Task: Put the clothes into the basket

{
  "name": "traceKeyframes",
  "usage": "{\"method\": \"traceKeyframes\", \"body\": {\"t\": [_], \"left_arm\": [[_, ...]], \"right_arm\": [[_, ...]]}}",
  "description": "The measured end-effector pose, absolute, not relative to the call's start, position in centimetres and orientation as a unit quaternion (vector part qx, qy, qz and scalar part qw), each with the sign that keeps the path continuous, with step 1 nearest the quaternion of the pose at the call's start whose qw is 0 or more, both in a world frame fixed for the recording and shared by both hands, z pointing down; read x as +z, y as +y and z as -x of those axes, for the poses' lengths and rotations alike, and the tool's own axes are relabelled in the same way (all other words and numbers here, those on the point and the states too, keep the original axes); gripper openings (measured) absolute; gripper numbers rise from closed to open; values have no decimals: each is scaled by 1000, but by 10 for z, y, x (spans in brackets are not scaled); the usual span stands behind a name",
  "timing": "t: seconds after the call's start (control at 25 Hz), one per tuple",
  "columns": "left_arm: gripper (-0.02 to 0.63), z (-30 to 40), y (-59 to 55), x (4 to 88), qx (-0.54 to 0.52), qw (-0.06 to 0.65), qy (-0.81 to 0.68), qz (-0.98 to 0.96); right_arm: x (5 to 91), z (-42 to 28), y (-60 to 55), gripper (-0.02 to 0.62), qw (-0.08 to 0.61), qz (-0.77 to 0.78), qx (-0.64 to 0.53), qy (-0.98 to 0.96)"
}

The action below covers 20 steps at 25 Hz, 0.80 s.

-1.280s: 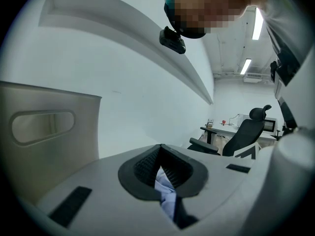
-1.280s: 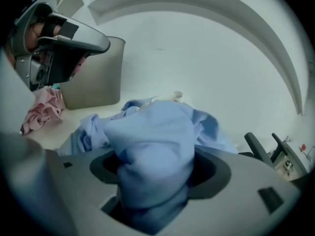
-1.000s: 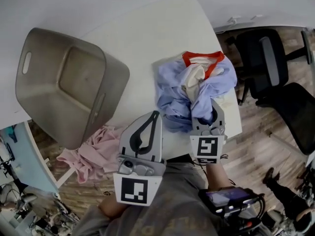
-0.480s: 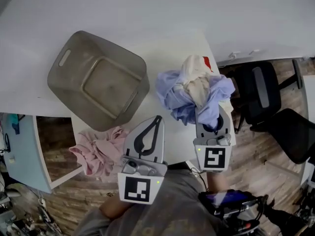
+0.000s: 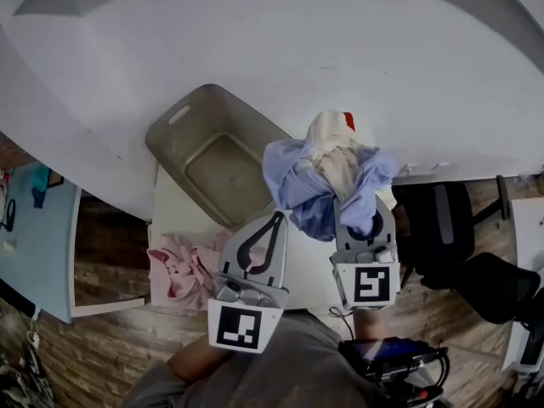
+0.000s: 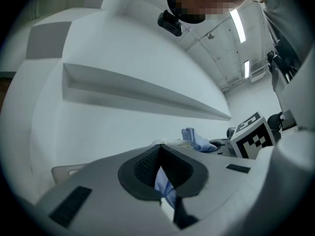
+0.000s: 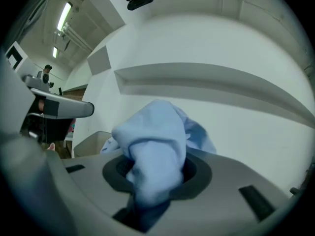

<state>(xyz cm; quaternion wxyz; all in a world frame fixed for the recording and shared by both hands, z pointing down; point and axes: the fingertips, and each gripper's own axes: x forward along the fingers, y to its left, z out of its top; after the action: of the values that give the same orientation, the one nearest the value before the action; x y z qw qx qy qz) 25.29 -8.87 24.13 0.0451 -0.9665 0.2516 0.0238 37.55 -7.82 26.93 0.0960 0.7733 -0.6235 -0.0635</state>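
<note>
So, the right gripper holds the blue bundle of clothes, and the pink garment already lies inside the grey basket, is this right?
Not quite. The pink garment lies outside the grey basket, beside it. The basket is empty, as the head view shows. The right gripper does hold the blue bundle of clothes.

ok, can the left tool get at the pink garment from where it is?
Probably yes. The left tool is shut with nothing gripped, and the pink garment lies uncovered just to its left. The blue bundle in the right tool sits on the other side. It must open first.
</note>
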Motion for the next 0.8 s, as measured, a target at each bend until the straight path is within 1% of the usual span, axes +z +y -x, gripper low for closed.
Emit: {"method": "traceKeyframes", "body": {"t": [0.12,0.24,0.48,0.64,0.72,0.8], "left_arm": [[8,-241,-80,231,31,56,276,959],[8,-204,-106,221,41,60,308,949],[8,-141,-147,218,40,62,371,926],[8,-118,-167,225,33,50,403,913],[8,-111,-175,229,31,45,412,910],[8,-106,-183,236,27,36,418,907]], "right_arm": [[252,-366,-80,138,79,-758,-81,-643],[237,-331,-116,138,74,-737,-95,-666],[239,-274,-182,141,85,-693,-89,-710],[258,-250,-213,147,114,-663,-60,-737],[275,-239,-228,165,140,-646,-42,-749],[292,-227,-239,217,171,-625,-26,-761]]}}
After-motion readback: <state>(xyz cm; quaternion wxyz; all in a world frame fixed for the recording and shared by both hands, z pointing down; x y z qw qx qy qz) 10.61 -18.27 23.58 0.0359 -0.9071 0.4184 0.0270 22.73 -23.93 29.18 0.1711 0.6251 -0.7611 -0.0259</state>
